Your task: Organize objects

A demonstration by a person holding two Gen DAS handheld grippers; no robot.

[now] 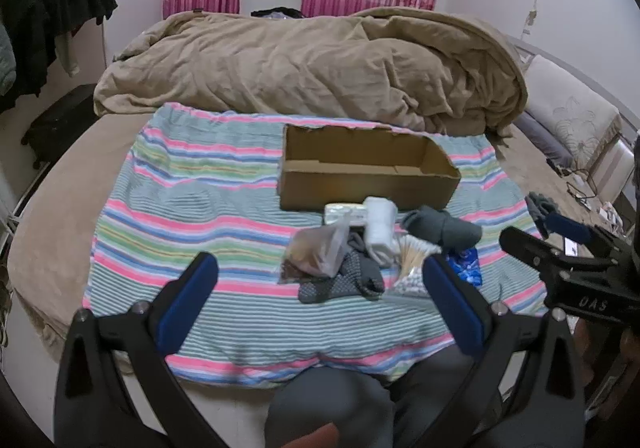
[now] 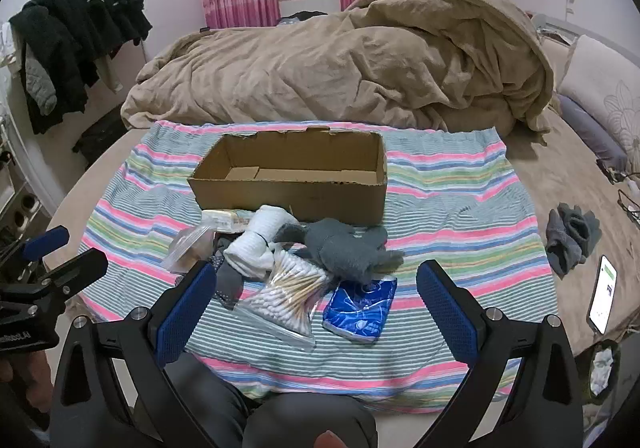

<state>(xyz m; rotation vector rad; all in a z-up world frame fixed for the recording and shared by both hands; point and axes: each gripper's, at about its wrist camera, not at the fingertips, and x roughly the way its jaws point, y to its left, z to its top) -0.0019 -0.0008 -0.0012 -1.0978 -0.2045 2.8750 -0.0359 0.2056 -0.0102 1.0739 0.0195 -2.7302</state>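
Note:
An empty cardboard box stands open on a striped cloth. In front of it lies a pile: a white sock roll, grey socks, a bag of cotton swabs, a blue tissue pack, a clear bag of brown bits and a dotted grey sock. My left gripper is open above the pile's near side. My right gripper is open over the swabs and tissue pack. Both are empty.
A tan duvet is heaped behind the box. A grey glove and a phone lie on the bed at the right. Dark clothes hang at the left. The person's knees are at the bed's near edge.

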